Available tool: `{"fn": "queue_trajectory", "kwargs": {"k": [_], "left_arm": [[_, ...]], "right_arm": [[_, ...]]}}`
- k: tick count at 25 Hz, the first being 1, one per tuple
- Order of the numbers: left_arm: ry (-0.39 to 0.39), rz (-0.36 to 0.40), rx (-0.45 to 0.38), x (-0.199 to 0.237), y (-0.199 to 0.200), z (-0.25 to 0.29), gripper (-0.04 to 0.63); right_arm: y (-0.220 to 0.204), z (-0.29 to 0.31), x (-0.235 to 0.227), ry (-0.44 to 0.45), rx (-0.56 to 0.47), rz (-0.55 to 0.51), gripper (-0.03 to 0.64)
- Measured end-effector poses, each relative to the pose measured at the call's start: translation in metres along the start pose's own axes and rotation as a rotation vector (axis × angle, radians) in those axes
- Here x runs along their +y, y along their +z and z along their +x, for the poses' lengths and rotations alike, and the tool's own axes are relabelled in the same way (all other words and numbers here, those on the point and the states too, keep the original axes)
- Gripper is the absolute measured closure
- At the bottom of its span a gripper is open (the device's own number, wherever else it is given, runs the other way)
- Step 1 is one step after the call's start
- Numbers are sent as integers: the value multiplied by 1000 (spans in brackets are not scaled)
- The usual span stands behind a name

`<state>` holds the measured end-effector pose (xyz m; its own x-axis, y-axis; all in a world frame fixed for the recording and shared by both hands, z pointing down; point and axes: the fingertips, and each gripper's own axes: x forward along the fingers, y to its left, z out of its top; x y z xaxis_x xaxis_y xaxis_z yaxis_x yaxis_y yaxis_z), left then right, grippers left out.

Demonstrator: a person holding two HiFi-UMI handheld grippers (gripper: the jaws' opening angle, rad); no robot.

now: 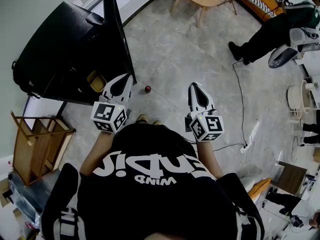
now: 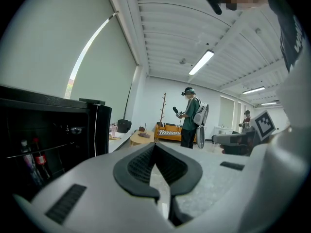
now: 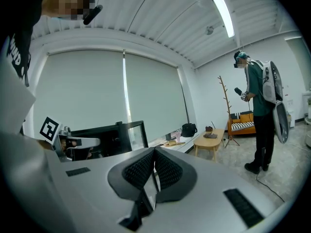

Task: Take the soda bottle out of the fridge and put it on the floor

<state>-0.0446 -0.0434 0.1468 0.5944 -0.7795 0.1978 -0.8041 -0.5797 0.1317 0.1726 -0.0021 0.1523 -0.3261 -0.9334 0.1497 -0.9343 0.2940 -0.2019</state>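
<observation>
The fridge [image 1: 60, 49] stands left of the left claw [image 1: 127, 79], with its open door [image 1: 117, 34] just ahead of that claw. Bottles [image 2: 40, 160] stand inside the fridge. A small round thing [image 1: 147, 89] lies on the floor [image 1: 170, 49] ahead, between the left claw and the right claw [image 1: 194, 86].

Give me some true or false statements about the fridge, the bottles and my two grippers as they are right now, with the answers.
1. The door of the fridge stands open. True.
2. The left gripper is gripping a bottle. False: its jaws are together with nothing between them.
3. Bottles stand inside the fridge. True.
4. The right gripper has its jaws wide apart. False: they are together and empty.
</observation>
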Motion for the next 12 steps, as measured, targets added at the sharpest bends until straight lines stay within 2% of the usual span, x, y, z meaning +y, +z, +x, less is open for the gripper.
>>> {"fn": "queue_trajectory", "kwargs": {"k": [12], "left_arm": [[1, -4, 5, -4, -1, -5, 589]], "right_arm": [[2, -3, 4, 5, -4, -1, 595]]}}
